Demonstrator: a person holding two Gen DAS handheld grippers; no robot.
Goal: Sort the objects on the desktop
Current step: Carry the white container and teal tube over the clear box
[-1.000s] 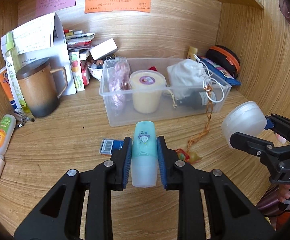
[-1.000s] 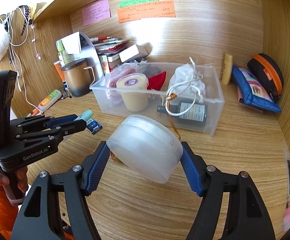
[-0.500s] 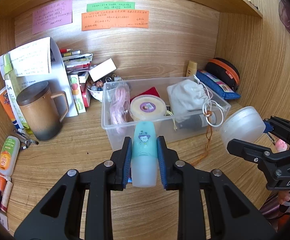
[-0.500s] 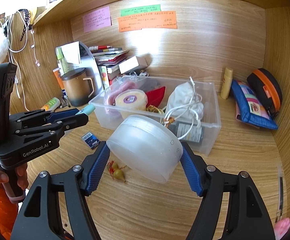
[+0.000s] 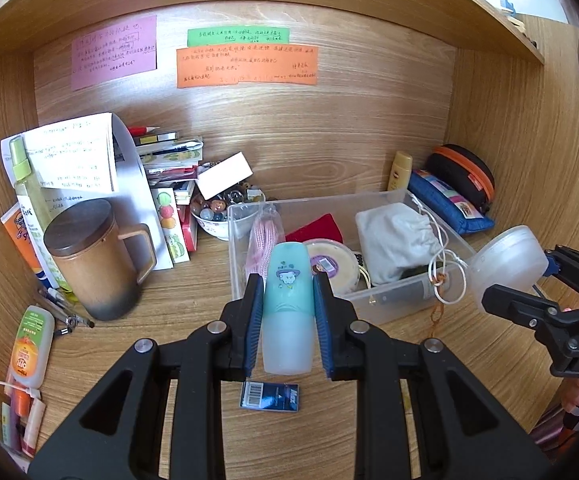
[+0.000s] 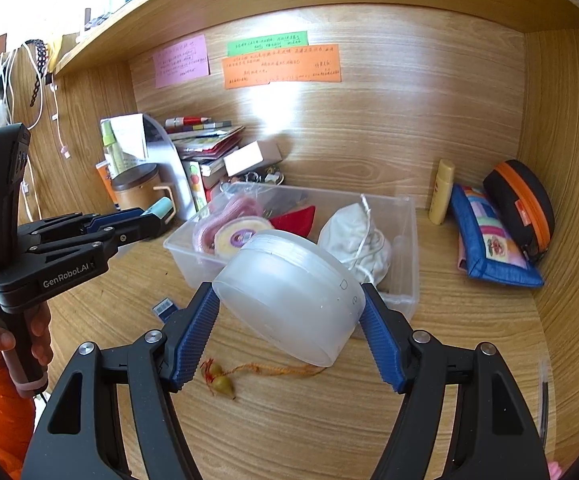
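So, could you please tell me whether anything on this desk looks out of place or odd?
Yes: a small gourd charm on an orange cord lies loose on the desk, outside the clear bin. A blue barcoded packet also lies stray.

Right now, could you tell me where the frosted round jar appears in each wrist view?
Left wrist: frosted round jar at right edge, in the right gripper.
Right wrist: jar centre, between the pads.
Shared landmark: clear plastic bin behind it.
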